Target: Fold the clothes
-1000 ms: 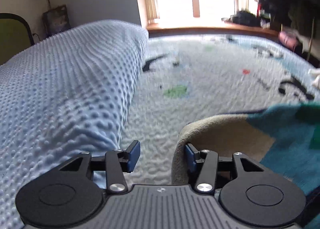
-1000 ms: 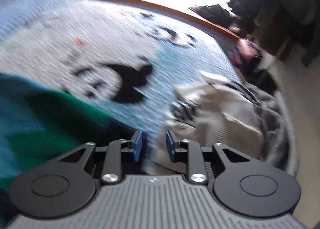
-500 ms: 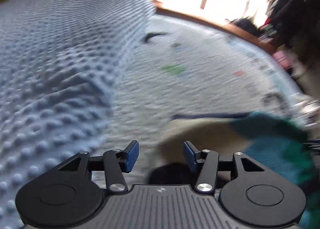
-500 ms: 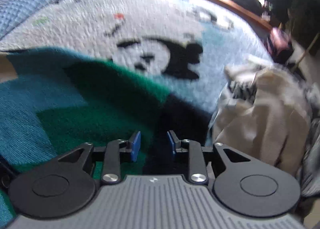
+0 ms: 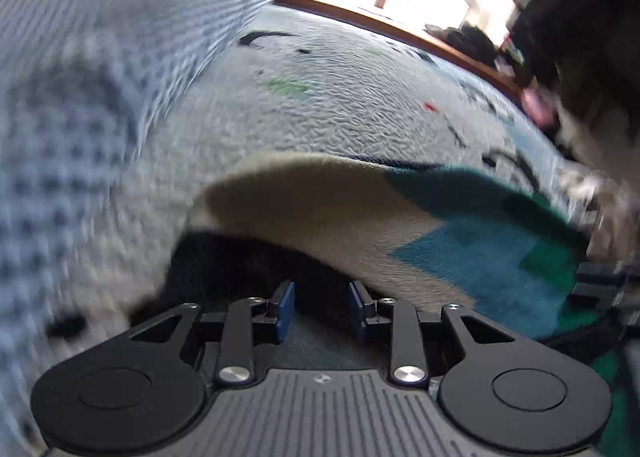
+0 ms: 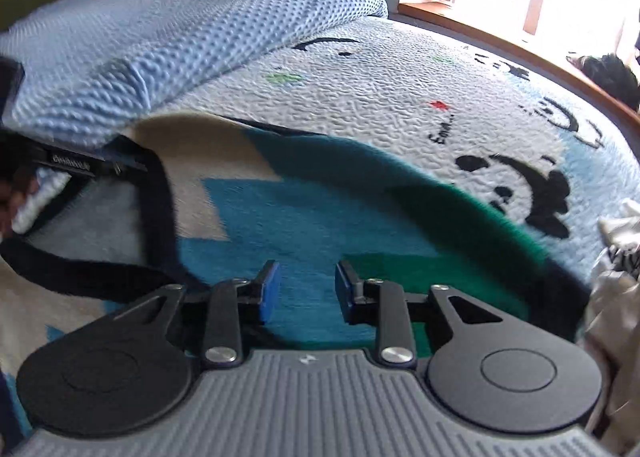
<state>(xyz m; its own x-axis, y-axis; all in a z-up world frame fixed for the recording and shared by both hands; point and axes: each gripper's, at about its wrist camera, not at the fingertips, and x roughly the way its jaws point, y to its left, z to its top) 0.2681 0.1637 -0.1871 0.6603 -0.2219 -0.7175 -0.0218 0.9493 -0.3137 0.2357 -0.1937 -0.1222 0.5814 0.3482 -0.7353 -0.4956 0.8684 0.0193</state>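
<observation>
A knit sweater with beige, blue, teal and green blocks and dark trim lies on the bed; it also shows in the left wrist view. My left gripper is open and empty, low over the sweater's beige and dark edge. My right gripper is open and empty, just above the sweater's blue middle. The left gripper's fingers show at the sweater's left edge in the right wrist view. The right gripper shows at the right edge of the left wrist view.
The bed has a white-and-blue panda-print quilt. A light blue dotted pillow lies at the left. A heap of beige and grey clothes lies at the right. A wooden bed edge and a window are behind.
Both grippers have swung in over the sweater. The right gripper moved left from the clothes heap and its jaws are wider apart. The left view tilted and dropped toward the sweater's edge.
</observation>
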